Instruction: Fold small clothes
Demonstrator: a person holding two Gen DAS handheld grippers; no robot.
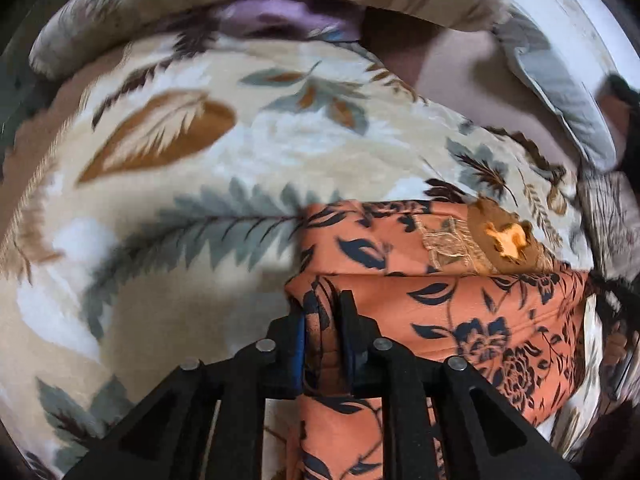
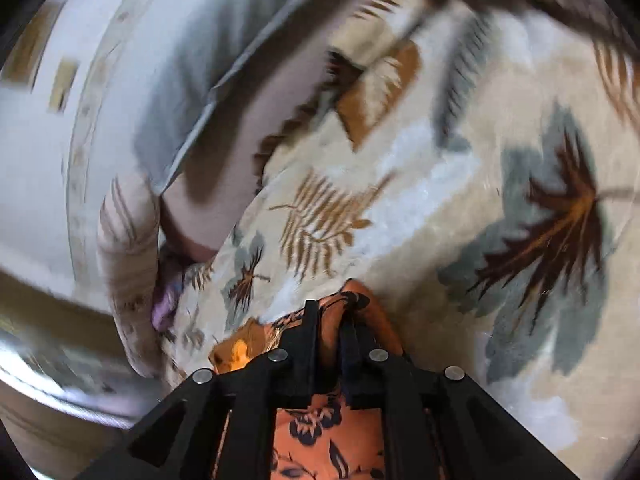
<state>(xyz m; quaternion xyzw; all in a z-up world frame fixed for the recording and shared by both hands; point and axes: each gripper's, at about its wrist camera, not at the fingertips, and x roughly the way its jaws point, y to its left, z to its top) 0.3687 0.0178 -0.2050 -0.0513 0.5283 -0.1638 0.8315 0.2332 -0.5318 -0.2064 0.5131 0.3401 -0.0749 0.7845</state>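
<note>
— Fabric first: where is the orange floral garment [image 1: 452, 312] sitting?

— It is lying on the leaf-print blanket [image 1: 192, 184], and I am taking that blanket as my landmark. In the left wrist view the garment is covering the blanket's near right part, folded over itself, with a crease running across it and a yellow-brown embroidered patch [image 1: 504, 236] on the far layer.

— And the tongs?

— My left gripper [image 1: 325, 338] is pinching the garment's left edge; the jaws are nearly together, with a bunched fold of cloth standing between the blue pads [image 1: 297, 352]. My right gripper [image 2: 329, 334] is doing the same in its own view: jaws narrowly spaced, orange cloth [image 2: 320, 420] rising between them and poking out past the tips over the blanket [image 2: 500, 208].

— Anything else around the blanket?

— At its far edge a purple cloth [image 1: 272, 16] is showing under a rolled part of the blanket, and a grey pillow [image 1: 560, 92] is lying off its far right corner. The right view is blurring.
</note>
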